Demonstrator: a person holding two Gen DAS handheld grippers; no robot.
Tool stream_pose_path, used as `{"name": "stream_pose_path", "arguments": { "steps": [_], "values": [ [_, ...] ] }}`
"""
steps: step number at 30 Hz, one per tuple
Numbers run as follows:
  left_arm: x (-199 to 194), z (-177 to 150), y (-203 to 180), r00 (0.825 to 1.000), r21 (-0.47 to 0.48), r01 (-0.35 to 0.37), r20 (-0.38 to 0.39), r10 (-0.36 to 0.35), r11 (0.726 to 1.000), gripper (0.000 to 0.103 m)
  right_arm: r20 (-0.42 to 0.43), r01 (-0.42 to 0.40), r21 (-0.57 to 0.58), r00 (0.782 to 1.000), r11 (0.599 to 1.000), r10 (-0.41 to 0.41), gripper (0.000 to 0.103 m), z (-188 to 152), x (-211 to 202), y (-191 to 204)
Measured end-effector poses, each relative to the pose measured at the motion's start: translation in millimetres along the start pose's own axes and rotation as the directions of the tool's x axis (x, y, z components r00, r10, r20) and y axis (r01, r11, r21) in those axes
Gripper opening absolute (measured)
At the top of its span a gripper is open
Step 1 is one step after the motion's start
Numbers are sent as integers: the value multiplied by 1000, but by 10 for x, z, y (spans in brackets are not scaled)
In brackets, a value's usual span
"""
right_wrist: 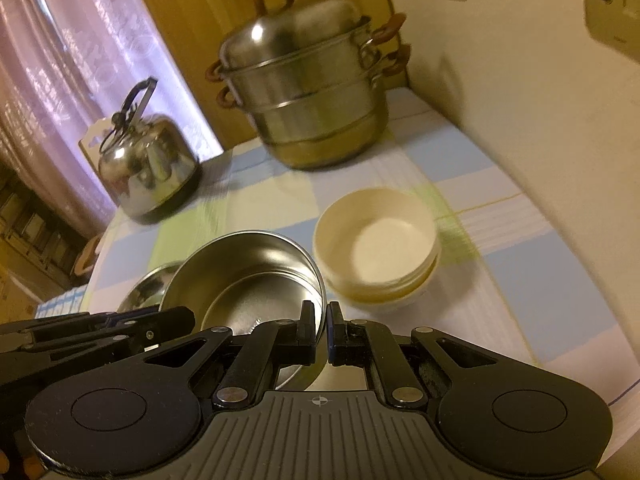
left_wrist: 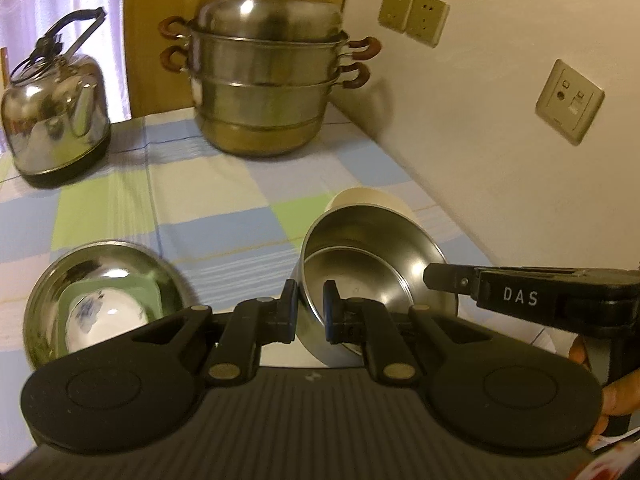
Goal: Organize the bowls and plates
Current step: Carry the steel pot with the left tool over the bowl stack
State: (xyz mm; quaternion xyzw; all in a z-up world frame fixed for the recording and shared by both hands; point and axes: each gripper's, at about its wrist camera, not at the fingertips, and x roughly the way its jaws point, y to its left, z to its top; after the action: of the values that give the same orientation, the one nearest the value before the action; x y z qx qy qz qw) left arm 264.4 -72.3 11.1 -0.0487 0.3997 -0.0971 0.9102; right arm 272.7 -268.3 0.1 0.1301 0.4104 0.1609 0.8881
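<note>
A steel bowl (left_wrist: 372, 268) (right_wrist: 248, 280) hangs tilted above the checked tablecloth, held at two sides of its rim. My left gripper (left_wrist: 310, 308) is shut on the near rim, one pad inside the wall and one outside. My right gripper (right_wrist: 320, 320) is shut on the rim at the bowl's right side; in the left wrist view it reaches in from the right (left_wrist: 436, 276). A stack of cream bowls (right_wrist: 376, 240) (left_wrist: 368, 198) stands just behind the held bowl. To the left, a second steel bowl (left_wrist: 108, 264) holds a green square dish (left_wrist: 148, 292) and a white flowered bowl (left_wrist: 100, 320).
A tall steel steamer pot (left_wrist: 268, 80) (right_wrist: 308, 92) stands at the back by the wall corner. A steel kettle (left_wrist: 56, 120) (right_wrist: 148, 160) sits at the back left. The wall with sockets (left_wrist: 568, 100) runs along the table's right edge.
</note>
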Motion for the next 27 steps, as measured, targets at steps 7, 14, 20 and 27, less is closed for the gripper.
{"name": "stream_pose_path", "arguments": {
  "steps": [7, 14, 20, 27],
  "values": [
    [161, 226, -149, 1000, 22, 26, 16, -27, 999, 11, 35, 30, 22, 999, 999, -31, 5, 246, -7, -171],
    [330, 432, -242, 999, 45, 29, 28, -30, 999, 11, 55, 50, 23, 997, 998, -52, 5, 444, 62, -293],
    [454, 552, -273, 999, 61, 21, 34, -23, 998, 11, 56, 55, 31, 997, 998, -56, 5, 548, 125, -374],
    [657, 653, -267, 999, 53, 25, 19, -26, 998, 11, 38, 59, 49, 997, 997, -61, 5, 650, 280, -498]
  ]
}}
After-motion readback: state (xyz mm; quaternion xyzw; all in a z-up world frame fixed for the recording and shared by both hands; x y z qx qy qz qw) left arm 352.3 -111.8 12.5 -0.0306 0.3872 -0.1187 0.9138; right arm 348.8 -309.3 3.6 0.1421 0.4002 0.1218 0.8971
